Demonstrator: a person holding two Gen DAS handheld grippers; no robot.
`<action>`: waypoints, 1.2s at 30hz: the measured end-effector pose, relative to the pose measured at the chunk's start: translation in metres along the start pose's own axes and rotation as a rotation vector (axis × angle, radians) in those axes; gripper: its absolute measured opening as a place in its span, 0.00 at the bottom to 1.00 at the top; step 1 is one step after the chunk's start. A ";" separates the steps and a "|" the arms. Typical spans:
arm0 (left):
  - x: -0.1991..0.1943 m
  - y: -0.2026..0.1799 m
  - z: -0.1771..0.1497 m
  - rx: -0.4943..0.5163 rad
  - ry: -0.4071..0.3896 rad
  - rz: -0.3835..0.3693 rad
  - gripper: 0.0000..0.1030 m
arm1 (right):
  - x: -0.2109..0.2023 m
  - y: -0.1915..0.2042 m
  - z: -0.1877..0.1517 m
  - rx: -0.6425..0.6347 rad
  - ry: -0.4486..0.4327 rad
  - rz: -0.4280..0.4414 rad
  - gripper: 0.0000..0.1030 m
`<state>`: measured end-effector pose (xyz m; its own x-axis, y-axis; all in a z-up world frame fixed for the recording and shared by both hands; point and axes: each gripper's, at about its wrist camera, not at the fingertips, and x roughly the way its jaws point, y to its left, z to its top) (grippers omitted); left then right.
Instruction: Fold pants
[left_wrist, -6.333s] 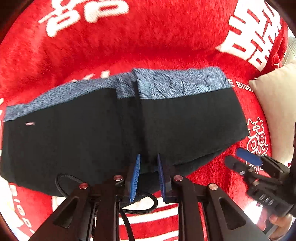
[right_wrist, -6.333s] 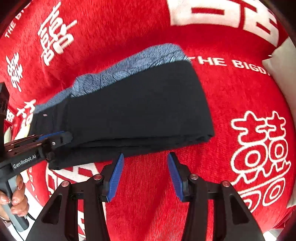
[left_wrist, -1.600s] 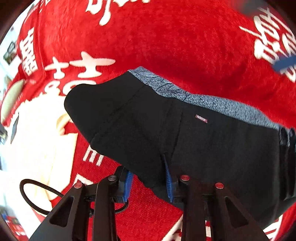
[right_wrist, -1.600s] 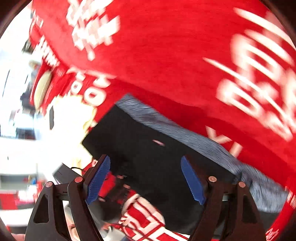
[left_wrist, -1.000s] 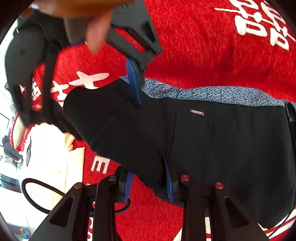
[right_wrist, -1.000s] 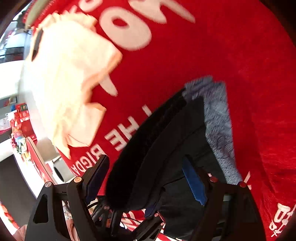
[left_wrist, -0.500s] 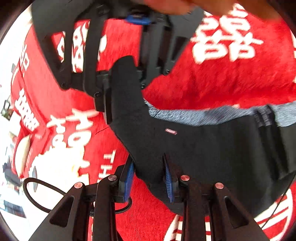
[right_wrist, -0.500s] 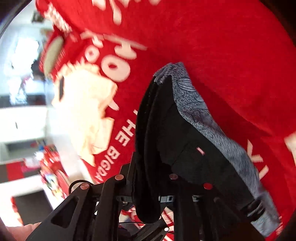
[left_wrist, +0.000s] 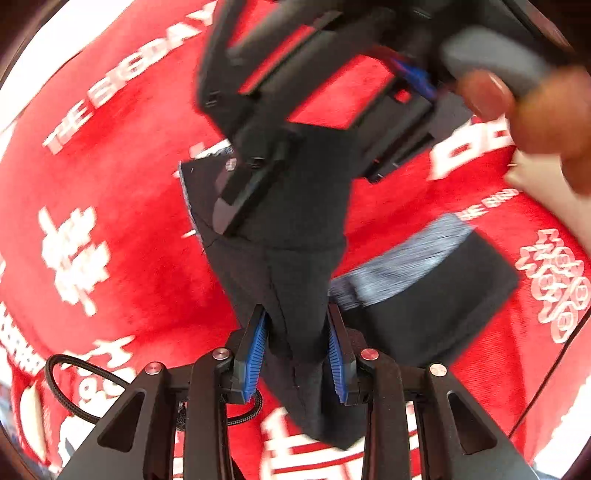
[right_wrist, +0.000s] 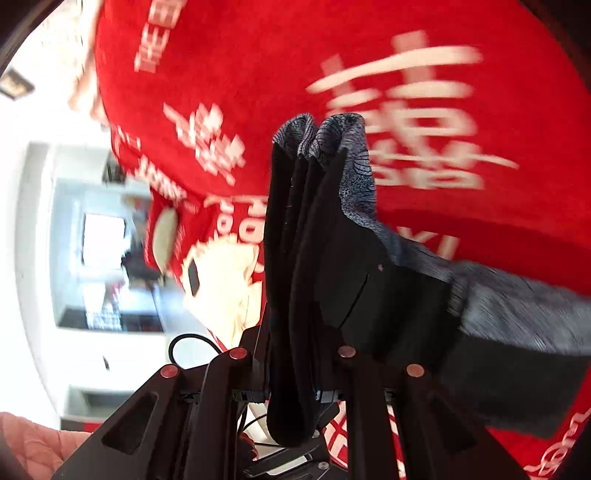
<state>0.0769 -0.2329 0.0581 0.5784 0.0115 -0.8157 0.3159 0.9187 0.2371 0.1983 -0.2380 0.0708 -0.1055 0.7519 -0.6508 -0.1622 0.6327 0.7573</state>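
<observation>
1. the left gripper (left_wrist: 297, 349) is clamped on the near edge of the black pants (left_wrist: 295, 280), blue pads pressed into the bunched cloth.
2. the right gripper (right_wrist: 295, 373) is pinched tight on the far corner, several layers standing up between its fingers.
3. one end of the pants hangs lifted over the red blanket (left_wrist: 122, 206); the other end, with its grey waistband (left_wrist: 402, 262), lies flat to the right.
4. i'd say carry both corners level across to the right, keep the held edge taut, and lay it square onto the waistband end before letting go.
</observation>
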 end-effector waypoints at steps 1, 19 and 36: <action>0.000 -0.011 0.005 0.010 0.002 -0.018 0.31 | -0.009 -0.008 -0.007 0.016 -0.020 0.006 0.17; 0.081 -0.212 0.015 0.259 0.188 -0.130 0.31 | -0.101 -0.235 -0.116 0.384 -0.246 0.093 0.17; 0.084 -0.164 0.019 0.071 0.317 -0.206 0.68 | -0.083 -0.247 -0.125 0.401 -0.254 0.007 0.20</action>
<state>0.0881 -0.3905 -0.0397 0.2396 -0.0390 -0.9701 0.4591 0.8850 0.0779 0.1245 -0.4796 -0.0692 0.1464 0.7461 -0.6496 0.2345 0.6118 0.7555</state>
